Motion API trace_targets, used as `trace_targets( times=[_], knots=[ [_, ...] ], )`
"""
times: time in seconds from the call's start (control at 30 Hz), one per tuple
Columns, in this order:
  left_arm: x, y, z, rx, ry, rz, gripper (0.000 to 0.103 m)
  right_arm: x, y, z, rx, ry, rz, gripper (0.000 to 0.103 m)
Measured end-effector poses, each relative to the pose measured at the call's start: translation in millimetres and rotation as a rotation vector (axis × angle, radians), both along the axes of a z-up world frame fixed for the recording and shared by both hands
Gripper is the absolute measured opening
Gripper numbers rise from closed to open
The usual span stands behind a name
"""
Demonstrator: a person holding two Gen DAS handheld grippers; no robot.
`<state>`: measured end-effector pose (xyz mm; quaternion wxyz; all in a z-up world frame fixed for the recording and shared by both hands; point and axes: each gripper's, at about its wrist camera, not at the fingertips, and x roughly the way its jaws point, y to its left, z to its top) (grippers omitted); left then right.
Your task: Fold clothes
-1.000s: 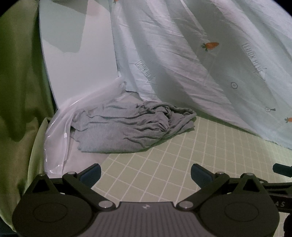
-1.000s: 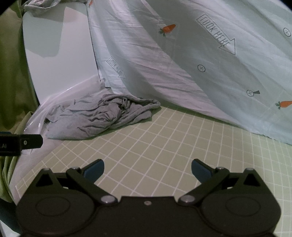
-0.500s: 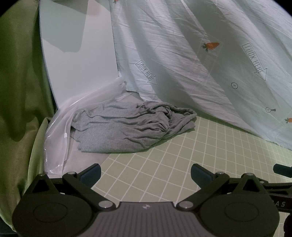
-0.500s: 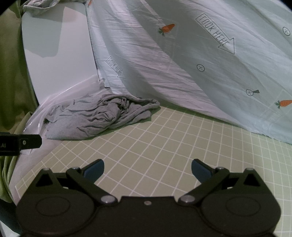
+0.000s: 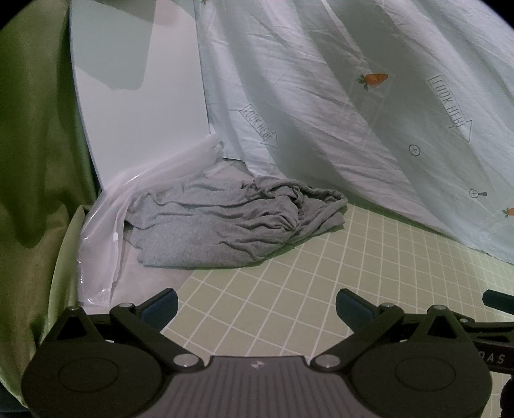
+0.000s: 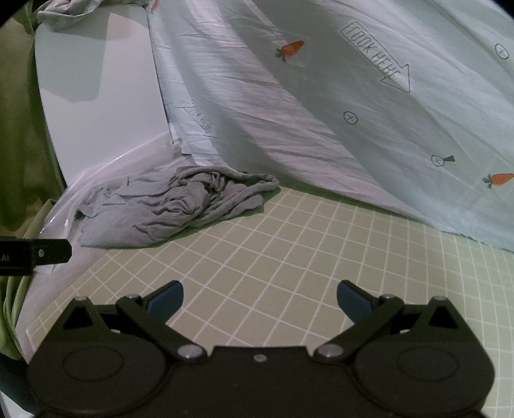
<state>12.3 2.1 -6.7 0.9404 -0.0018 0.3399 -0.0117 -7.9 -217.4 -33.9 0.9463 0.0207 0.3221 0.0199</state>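
Note:
A crumpled grey garment [image 5: 225,222] lies in a heap at the far left of the green grid mat [image 5: 321,289], partly on a clear plastic bag [image 5: 106,231]. The right wrist view shows the same grey garment [image 6: 180,205] ahead and to the left. My left gripper [image 5: 255,310] hovers over the mat short of the heap, open with nothing between its fingers. My right gripper [image 6: 258,300] is also open and empty, farther to the right over the bare grid mat [image 6: 305,257]. The side of the left gripper [image 6: 32,254] juts in at that view's left edge.
A pale blue sheet [image 5: 353,112] printed with carrots and arrows hangs behind the mat. A white board [image 5: 138,96] leans at the back left, with green cloth [image 5: 35,144] beside it. More grey fabric [image 6: 64,13] lies on top of the board.
Both grippers have drifted very slightly; the view shifts a little. The garment has not moved and both grippers stay open.

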Motion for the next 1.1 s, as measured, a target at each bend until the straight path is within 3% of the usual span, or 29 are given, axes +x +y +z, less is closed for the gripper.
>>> trace_targets(
  times=[0.37,0.6,0.87,1.1],
  knots=[
    [9,0,-5,-0.005,0.021,0.005,0.103,8,3,-2,0.004,0.016,0.014,0.103],
    [28,11,-11,0.006,0.055,0.060,0.103,29,10,-1,0.004,0.032,0.039,0.103],
    [90,51,-26,-0.005,0.118,0.170,0.103,98,31,-4,-0.002,0.050,0.070,0.103],
    [164,88,-52,-0.018,0.177,0.245,0.103,183,71,-24,0.050,0.095,0.086,0.102]
  ],
)
